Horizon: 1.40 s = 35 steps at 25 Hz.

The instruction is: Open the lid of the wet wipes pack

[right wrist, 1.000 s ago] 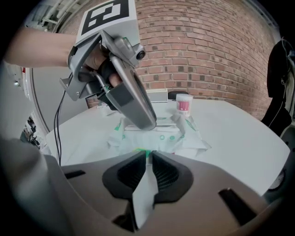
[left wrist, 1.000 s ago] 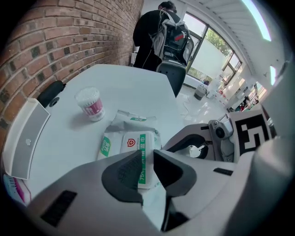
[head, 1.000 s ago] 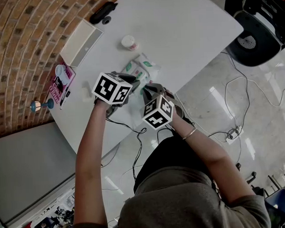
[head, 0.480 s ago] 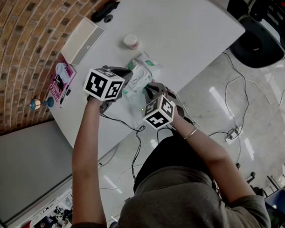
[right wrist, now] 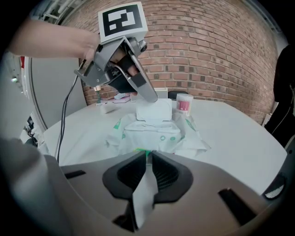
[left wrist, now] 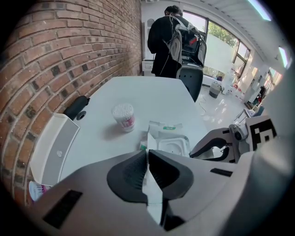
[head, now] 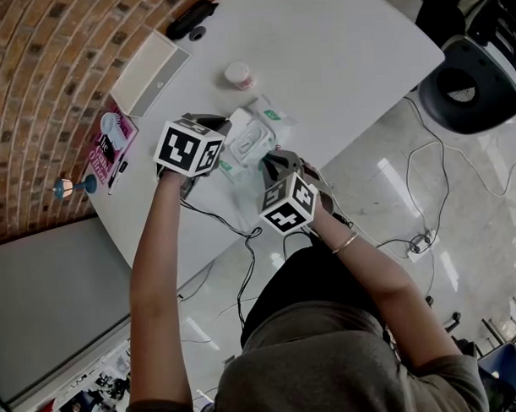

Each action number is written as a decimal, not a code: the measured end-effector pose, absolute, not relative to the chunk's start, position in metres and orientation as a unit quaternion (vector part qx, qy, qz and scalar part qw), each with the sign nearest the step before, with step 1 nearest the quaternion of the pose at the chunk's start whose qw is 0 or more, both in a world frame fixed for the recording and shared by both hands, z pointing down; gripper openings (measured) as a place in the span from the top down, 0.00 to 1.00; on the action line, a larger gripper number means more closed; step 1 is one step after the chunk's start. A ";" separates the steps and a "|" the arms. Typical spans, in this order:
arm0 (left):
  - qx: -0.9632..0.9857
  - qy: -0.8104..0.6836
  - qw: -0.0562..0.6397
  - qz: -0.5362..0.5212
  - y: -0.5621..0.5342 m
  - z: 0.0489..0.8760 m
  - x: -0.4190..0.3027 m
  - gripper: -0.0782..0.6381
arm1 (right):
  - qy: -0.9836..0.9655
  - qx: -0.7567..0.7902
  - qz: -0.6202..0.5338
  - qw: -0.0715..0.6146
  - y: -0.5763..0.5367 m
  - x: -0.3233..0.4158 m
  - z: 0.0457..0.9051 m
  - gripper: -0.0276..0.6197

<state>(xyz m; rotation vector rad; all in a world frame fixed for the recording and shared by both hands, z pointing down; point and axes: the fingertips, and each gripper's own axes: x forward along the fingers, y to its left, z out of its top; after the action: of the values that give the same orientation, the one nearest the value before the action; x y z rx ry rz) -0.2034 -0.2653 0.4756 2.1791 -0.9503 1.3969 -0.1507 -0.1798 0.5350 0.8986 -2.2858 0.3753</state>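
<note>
The wet wipes pack (head: 257,135), white with green print, lies on the white table (head: 337,46) near its front edge. Its white flip lid (right wrist: 154,110) stands raised and bares the oval opening (left wrist: 171,146). My left gripper (left wrist: 147,154) has just been closing its jaws, and they are shut on the lid's edge; the right gripper view shows that left gripper (right wrist: 150,97) above the pack (right wrist: 154,133). My right gripper (right wrist: 148,156) is shut on the wrapper's near end flap and holds the pack down. In the head view the left gripper (head: 228,136) and the right gripper (head: 271,164) flank the pack.
A cup of cotton swabs (head: 237,75) stands just behind the pack. A white tray (head: 148,74), a black object (head: 190,20) and a pink booklet (head: 110,147) lie along the brick wall. Cables (head: 242,244) hang off the table edge. An office chair (head: 469,84) and a person (left wrist: 173,39) are beyond.
My left gripper has shifted left and slightly up off the pack, and the lid has swung open with it. The right gripper has kept still.
</note>
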 end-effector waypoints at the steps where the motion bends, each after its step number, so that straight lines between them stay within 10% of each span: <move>1: 0.774 -0.341 0.189 0.498 -0.267 0.476 -0.205 0.85 | -0.871 0.342 0.143 0.322 -0.180 -0.151 0.535 0.88; 35: 0.702 -0.413 0.181 0.551 -0.294 0.527 -0.231 0.81 | -0.871 0.344 0.134 0.324 -0.180 -0.153 0.535 0.88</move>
<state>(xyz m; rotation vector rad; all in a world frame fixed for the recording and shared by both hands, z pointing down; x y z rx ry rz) -0.2313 -0.2944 0.5266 1.9838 -1.1669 1.5550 -0.1528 -0.1804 0.5348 0.9017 -2.2850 0.3513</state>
